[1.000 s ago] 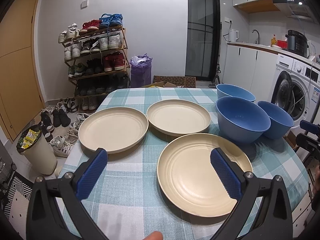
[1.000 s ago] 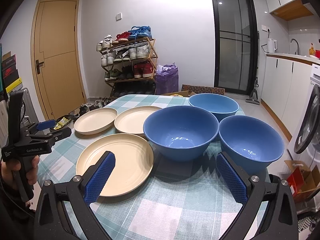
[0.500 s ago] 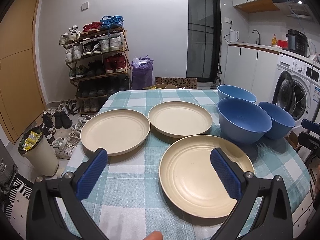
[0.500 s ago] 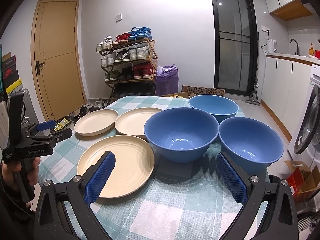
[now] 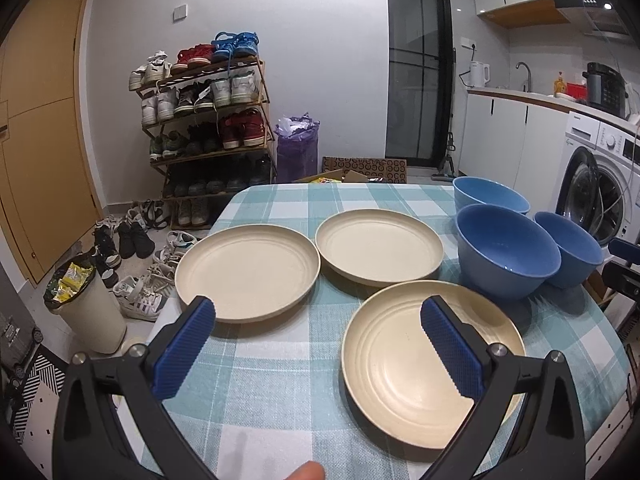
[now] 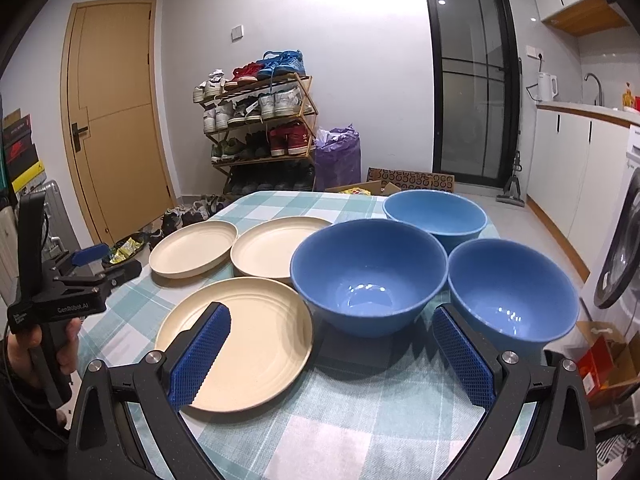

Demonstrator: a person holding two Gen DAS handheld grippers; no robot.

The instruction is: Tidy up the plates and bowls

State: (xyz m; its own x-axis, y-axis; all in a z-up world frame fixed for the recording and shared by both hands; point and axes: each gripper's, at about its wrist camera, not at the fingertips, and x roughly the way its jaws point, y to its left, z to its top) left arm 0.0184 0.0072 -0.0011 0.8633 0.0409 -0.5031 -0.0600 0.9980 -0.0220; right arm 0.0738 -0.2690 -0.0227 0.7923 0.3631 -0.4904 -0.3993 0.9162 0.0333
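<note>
Three cream plates lie apart on the checked tablecloth: a near plate (image 5: 404, 364) (image 6: 256, 336), a far left plate (image 5: 248, 272) (image 6: 194, 248) and a far middle plate (image 5: 380, 246) (image 6: 272, 248). Three blue bowls stand upright to their right: a middle bowl (image 5: 506, 254) (image 6: 368, 272), a right bowl (image 5: 570, 248) (image 6: 512, 288) and a back bowl (image 5: 488, 194) (image 6: 434, 212). My left gripper (image 5: 318, 350) is open and empty above the table's near edge, its right finger over the near plate. My right gripper (image 6: 330, 354) is open and empty before the middle bowl.
The table (image 5: 280, 380) has a teal checked cloth. A dark pad (image 6: 356, 354) lies under the middle bowl. A shoe rack (image 5: 204, 128), a bin (image 5: 86, 304) and loose shoes stand on the floor to the left. A washing machine (image 5: 600, 188) stands at the right.
The left gripper has drawn back and up a little, so the plates and bowls look slightly farther. The right gripper has barely moved. Both stay open.
</note>
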